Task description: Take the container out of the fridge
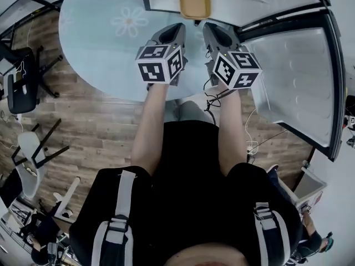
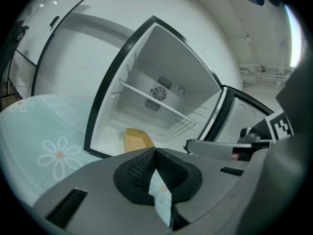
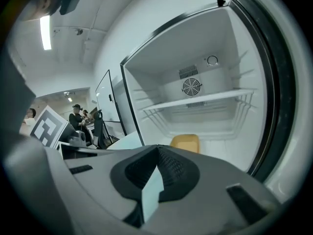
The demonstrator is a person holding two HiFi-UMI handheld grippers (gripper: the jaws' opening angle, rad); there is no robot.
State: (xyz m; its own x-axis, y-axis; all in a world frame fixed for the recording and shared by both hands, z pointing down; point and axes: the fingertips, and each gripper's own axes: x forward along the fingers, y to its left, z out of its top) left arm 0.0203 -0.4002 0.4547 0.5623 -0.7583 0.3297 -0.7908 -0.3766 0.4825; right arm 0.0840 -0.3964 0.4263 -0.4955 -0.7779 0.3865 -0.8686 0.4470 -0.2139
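Both my grippers are held up in front of the open fridge (image 1: 266, 1), side by side, not touching each other. Left gripper (image 1: 178, 26): jaws clenched tip to tip, nothing between them, as its own view shows (image 2: 155, 151). Right gripper (image 1: 208, 27): same, jaws closed at the tips and empty (image 3: 157, 147). Marker cubes sit on top of each, left (image 1: 160, 62) and right (image 1: 237, 69).

The container (image 1: 194, 0) is yellow, open-topped and empty-looking. It sits on the fridge floor near the front, below the wire shelf (image 3: 205, 99). It is ahead of both jaw tips and apart from them, no contact. It shows left of centre on the fridge floor in the left gripper view (image 2: 137, 140) and just above the jaw tips in the right gripper view (image 3: 185, 143).

Fridge door (image 1: 294, 76) is swung wide open to my right. Round fan vent (image 3: 191, 86) on the back wall above the shelf. The fridge stands on a round pale-blue desk (image 1: 100, 37) with a daisy print. Wood floor around it, chairs off to the left (image 1: 22, 87).
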